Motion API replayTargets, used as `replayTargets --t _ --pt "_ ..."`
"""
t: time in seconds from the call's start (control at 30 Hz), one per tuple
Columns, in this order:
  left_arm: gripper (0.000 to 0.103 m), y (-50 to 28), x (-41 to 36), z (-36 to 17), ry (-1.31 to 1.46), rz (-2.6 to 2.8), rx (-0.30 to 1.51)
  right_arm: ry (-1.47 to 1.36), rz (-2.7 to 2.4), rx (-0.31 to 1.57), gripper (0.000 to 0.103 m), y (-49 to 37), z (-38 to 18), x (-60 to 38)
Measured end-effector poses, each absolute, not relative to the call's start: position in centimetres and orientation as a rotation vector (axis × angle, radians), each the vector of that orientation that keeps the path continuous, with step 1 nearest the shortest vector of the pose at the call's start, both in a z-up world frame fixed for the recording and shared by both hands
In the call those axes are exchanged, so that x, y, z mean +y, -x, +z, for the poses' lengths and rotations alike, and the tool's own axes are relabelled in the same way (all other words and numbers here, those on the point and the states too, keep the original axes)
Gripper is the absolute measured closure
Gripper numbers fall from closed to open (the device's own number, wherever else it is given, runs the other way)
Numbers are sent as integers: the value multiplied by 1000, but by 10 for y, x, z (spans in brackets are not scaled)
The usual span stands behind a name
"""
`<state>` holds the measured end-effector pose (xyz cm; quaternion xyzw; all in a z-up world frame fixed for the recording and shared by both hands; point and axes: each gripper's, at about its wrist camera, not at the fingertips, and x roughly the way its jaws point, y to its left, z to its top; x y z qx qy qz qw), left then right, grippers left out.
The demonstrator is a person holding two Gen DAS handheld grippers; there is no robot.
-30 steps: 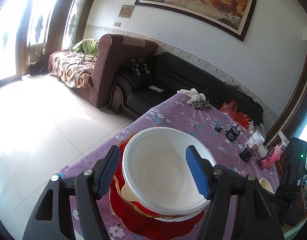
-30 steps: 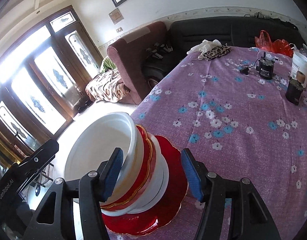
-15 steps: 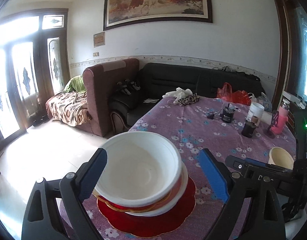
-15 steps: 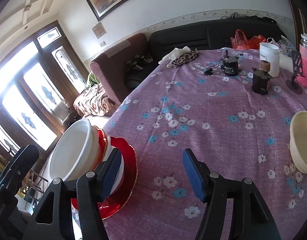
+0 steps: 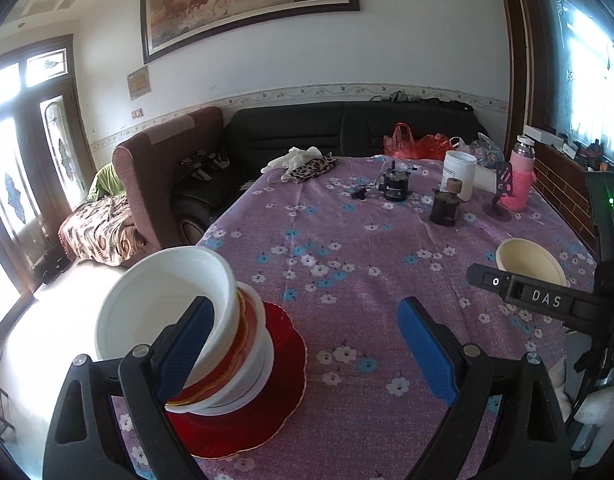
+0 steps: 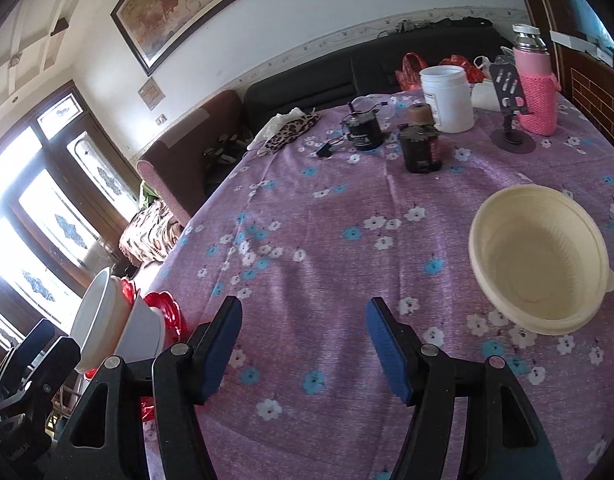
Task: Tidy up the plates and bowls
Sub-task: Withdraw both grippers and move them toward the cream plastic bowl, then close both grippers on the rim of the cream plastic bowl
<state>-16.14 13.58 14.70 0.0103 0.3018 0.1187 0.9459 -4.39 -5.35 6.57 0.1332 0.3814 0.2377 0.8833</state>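
Landmark: the stack at the surface's left edge; your left tool hangs spread and empty just right of it; your right tool, also spread and empty, faces the cream bowl well right of the stack; take its near rim squarely, lift straight, then nest it; jars beyond stand clear.
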Motion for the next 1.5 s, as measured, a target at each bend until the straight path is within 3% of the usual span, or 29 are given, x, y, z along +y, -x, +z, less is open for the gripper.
replayTargets --t 0.73,1.1,1.5 --pt "10 87 63 101 -17 27 833 -411 83 646 29 -12 46 -232" --pt "11 0 29 62 181 -132 961 -525 70 800 29 -29 5 -259" --pt "11 -81 -17 35 204 -215 1061 -505 36 864 31 -33 -9 -251"
